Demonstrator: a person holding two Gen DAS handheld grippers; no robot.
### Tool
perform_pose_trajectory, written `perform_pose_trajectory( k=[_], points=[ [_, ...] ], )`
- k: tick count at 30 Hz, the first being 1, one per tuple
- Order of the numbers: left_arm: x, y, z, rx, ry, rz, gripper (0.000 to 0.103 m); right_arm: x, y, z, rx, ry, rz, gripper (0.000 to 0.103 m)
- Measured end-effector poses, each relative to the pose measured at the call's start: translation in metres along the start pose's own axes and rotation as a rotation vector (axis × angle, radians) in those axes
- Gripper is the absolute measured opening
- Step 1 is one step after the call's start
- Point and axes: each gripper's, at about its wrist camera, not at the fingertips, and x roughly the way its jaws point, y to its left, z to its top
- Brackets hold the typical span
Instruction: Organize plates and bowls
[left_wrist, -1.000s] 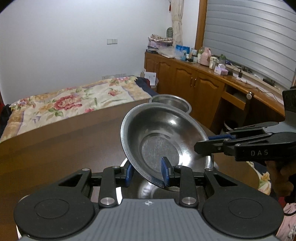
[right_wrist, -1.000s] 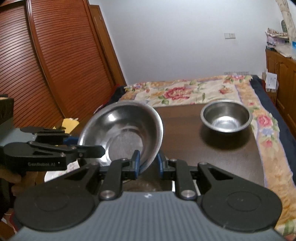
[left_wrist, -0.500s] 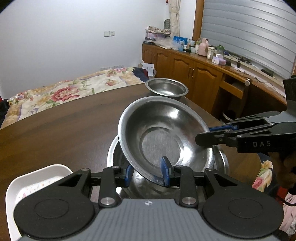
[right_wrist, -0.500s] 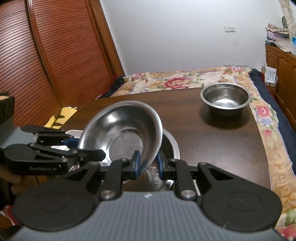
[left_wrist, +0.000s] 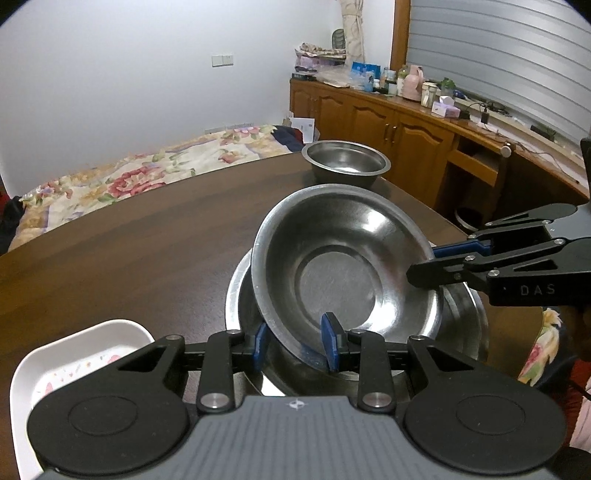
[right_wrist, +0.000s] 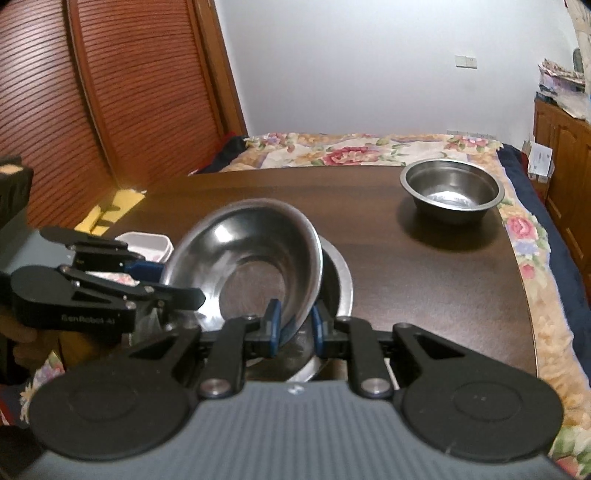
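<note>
A shallow steel bowl (left_wrist: 343, 266) is held tilted by both grippers, each on a different part of its rim. The left gripper (left_wrist: 297, 347) is clamped on the near rim: its blue fingers (left_wrist: 330, 345) are set one on the inner face and one on the outer face of the bowl wall. The right gripper (right_wrist: 295, 326) is clamped on the rim in the same manner (seen in the left wrist view entering from the right, with one finger lying across the inside of the bowl).

Directly below the held bowl, and just ahead of both sets of fingers, a larger steel bowl (left_wrist: 461, 317) is seated on the dark wooden tabletop (left_wrist: 129, 251). The held bowl is tipped — its far edge raised, its near edge lowered into the mouth of the larger bowl. Whether the two bowls are touching cannot be told.

A third, deeper steel bowl (right_wrist: 452, 188) is placed upright well beyond the fingers, near the far edge of the tabletop. A white rectangular dish (left_wrist: 74, 354) is located to the left of the left fingers, at the near edge of the tabletop; it is apart from the stacked bowls.

Beyond the tabletop a bed with a floral cover (right_wrist: 369, 147) is visible.
</note>
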Motion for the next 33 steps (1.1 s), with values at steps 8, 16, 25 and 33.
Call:
perform_pose_trajectory(
  k=[8, 16, 25, 33],
  points=[
    [0.001, 0.003, -0.003, -0.003, -0.014, 0.009, 0.030, 0.000, 0.004, 0.002, -0.064, 0.014, -0.023, 0.019],
    [0.001, 0.004, -0.005, 0.001, -0.020, 0.012, 0.027, -0.001, 0.003, 0.005, -0.088, 0.020, -0.026, 0.011],
    [-0.002, 0.008, -0.005, -0.011, -0.032, 0.016, 0.026, 0.003, 0.002, 0.009, -0.110, 0.043, -0.022, 0.009],
    [-0.006, 0.011, 0.000, -0.025, -0.055, 0.020, 0.026, 0.010, 0.007, 0.012, -0.132, 0.054, -0.032, 0.011]
  ],
)
